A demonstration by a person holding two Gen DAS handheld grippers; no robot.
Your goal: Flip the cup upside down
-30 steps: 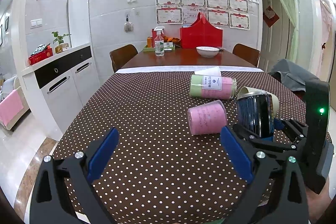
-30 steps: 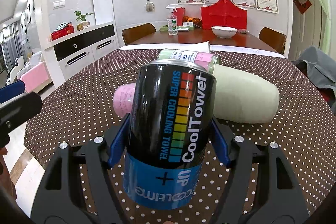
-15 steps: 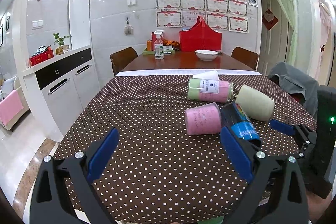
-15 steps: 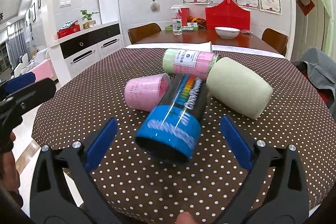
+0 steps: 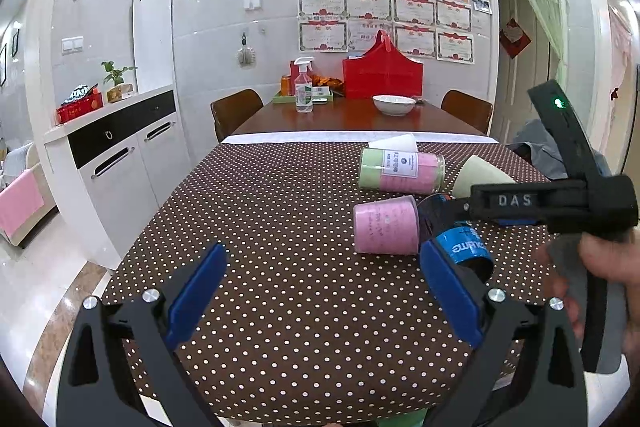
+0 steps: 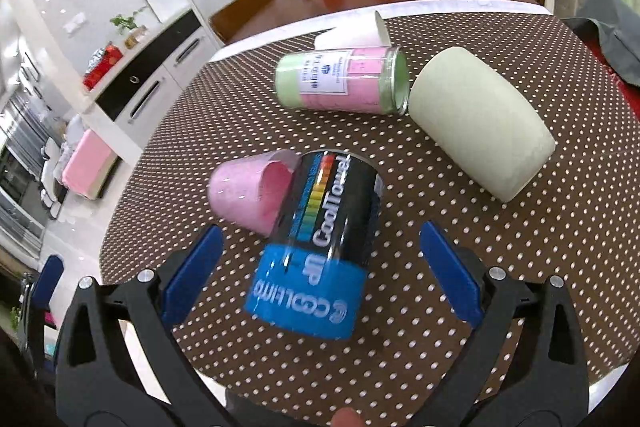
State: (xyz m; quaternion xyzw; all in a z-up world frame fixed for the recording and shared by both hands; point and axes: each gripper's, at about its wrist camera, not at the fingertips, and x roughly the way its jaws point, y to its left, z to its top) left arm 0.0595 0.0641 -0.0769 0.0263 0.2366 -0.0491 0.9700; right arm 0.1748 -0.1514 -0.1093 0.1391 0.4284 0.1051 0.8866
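1. CoolTowel cup, black with a blue band, lies on its side on the dotted tablecloth, its blue end nearest the right wrist camera and its dark end pointing away toward the far cups.
2. Its far left edge touches the pink cup, which also lies on its side (its open mouth faces the black one).
3. Right gripper is spread wide, one blue pad on each side of the CoolTowel cup with a clear gap to the cup on both sides; it grips nothing.
4. Left gripper is likewise spread wide over bare tablecloth, nothing between its pads, and it sits near the table's front edge.
5. From the left wrist view, the right tool's black body crosses in from the right at tilt, held by a hand, and covers part of the CoolTowel cup; the pink cup shows just left of it.
6. Farther back a green-and-pink jar with a white label lies on its side, and a pale green cup lies tipped just beside the jar's rim, well apart from the CoolTowel cup.
7. Behind the jar a white paper cup lies on its side.
8. Beyond the tablecloth, on the bare wooden table, stand a white bowl, a spray bottle and a red bag.
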